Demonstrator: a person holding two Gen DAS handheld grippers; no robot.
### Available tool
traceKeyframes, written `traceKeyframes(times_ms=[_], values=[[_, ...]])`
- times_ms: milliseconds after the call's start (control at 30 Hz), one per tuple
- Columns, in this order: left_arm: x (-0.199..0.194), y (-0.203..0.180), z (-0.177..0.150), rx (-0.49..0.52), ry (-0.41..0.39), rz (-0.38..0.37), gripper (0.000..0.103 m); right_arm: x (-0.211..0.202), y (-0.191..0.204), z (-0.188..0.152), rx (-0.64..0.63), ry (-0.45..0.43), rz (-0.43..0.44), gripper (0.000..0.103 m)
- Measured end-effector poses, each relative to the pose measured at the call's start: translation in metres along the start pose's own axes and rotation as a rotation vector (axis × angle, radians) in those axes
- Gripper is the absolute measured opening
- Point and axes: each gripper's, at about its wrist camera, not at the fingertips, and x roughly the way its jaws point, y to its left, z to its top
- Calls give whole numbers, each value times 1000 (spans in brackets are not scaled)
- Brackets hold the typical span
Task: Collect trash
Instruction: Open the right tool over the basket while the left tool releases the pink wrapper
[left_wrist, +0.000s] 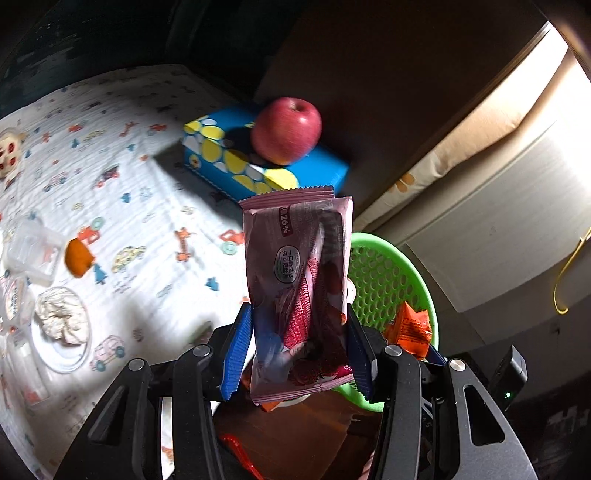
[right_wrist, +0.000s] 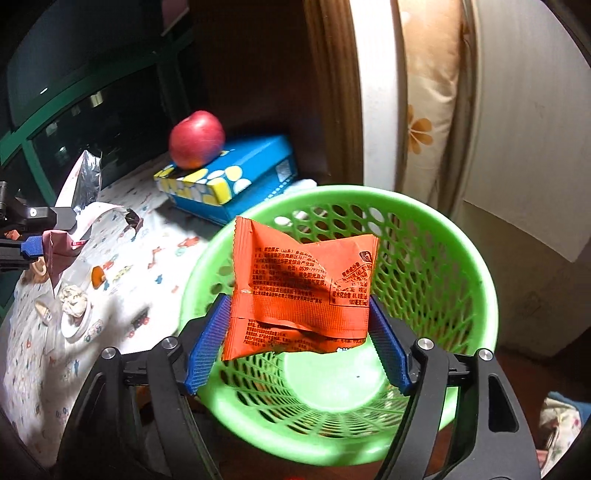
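Pink wrapper: crinkly pink-purple foil snack wrapper (left_wrist: 299, 295) with a corn picture on it, standing upright and pinched between the blue ribbed pads of the left gripper (left_wrist: 295, 354), up in the air over the table edge.

Orange wrapper: crumpled orange plastic snack packet (right_wrist: 301, 291), clamped in the right gripper (right_wrist: 297, 339) right above the mouth of the bin (hasn't touched the bottom, it's hanging over the opening).

Bin: round green plastic mesh basket (right_wrist: 458, 266), sitting just beside the table, its floor looks bare from the right wrist view.

Leftovers on the table: a wadded white tissue (left_wrist: 61, 317) on a small white saucer (left_wrist: 64, 356), a bit of orange peel (left_wrist: 77, 256) near it, and clear plastic tubs (left_wrist: 31, 254) at the left edge.

Table: white cloth with little cartoon cars (left_wrist: 147, 206).

Background stuff: red apple (left_wrist: 286, 129) resting on top of a blue tissue box with yellow dots (left_wrist: 236, 162), behind the basket.
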Motion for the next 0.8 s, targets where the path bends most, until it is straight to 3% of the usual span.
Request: traceKeyframes(times_ms=[167, 533, 800], values=[[28, -32, 6, 38, 38, -24, 47, -1, -23, -6, 28, 9, -10, 86], [78, -76, -2, 119, 107, -27, 55, -18, -55, -11, 76, -19, -8, 88], [104, -90, -6, 138, 145, -50, 76, -32, -71, -13, 110, -61, -13, 88]])
